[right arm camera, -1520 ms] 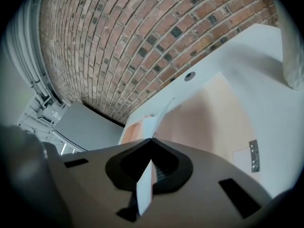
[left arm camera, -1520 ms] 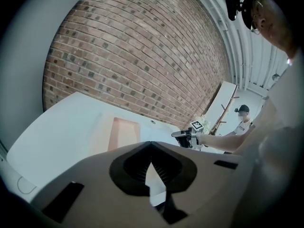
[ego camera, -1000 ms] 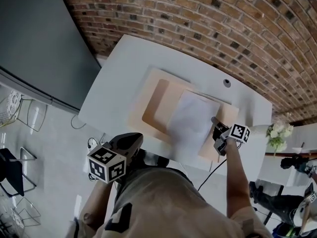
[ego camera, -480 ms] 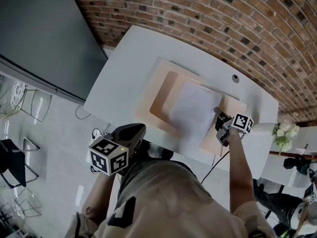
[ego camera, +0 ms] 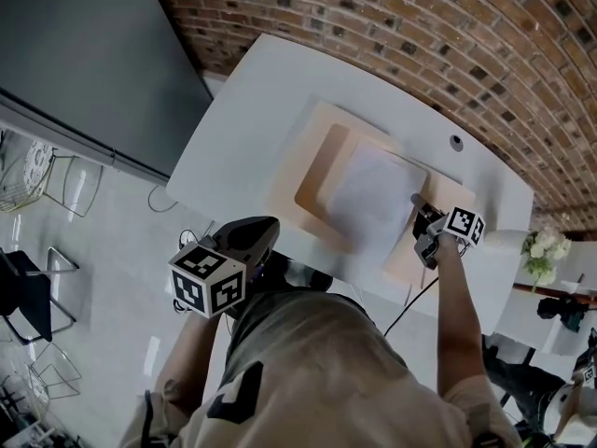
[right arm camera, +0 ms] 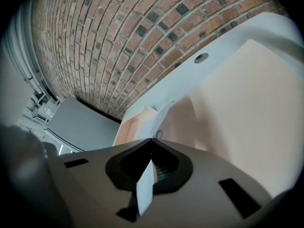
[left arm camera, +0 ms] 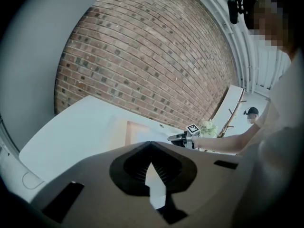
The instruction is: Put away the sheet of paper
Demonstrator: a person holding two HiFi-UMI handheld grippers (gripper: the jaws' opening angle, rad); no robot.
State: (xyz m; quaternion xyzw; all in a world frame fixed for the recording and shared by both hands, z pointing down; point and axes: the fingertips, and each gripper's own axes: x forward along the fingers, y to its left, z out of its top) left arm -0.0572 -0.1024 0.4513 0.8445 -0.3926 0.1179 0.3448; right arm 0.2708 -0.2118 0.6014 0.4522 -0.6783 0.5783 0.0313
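Right now my left claw (left arm camera: 151, 145) hangs short of the near edge of the counter (ego camera: 247, 101), close in to the person (ego camera: 308, 371), its jaws pressed together with nothing between them. From that claw the white counter stretches ahead and away.

My right claw (right arm camera: 152, 142) is out over the counter at the end of a straight arm. Its jaws are pinching the right-hand edge of the sheet of paper (ego camera: 373, 199), and in the right gripper view the sheet shows edge-on as a white strip running back between the jaws. The rest of the sheet spreads to the left of this claw, over a tan folder (ego camera: 315, 177) that reaches further left and further ahead than the paper does. Whether the sheet's far end lies flat on the folder I cannot tell.

Beyond the right claw's tips, past the folder's far edge, a small round grommet (ego camera: 456, 143) sits in the counter top. Behind the counter rises the brick wall (ego camera: 420, 26). Well off to the right of the right claw stand white flowers (ego camera: 539, 248), and far to the left of the left claw is a dark grey panel (ego camera: 84, 54)
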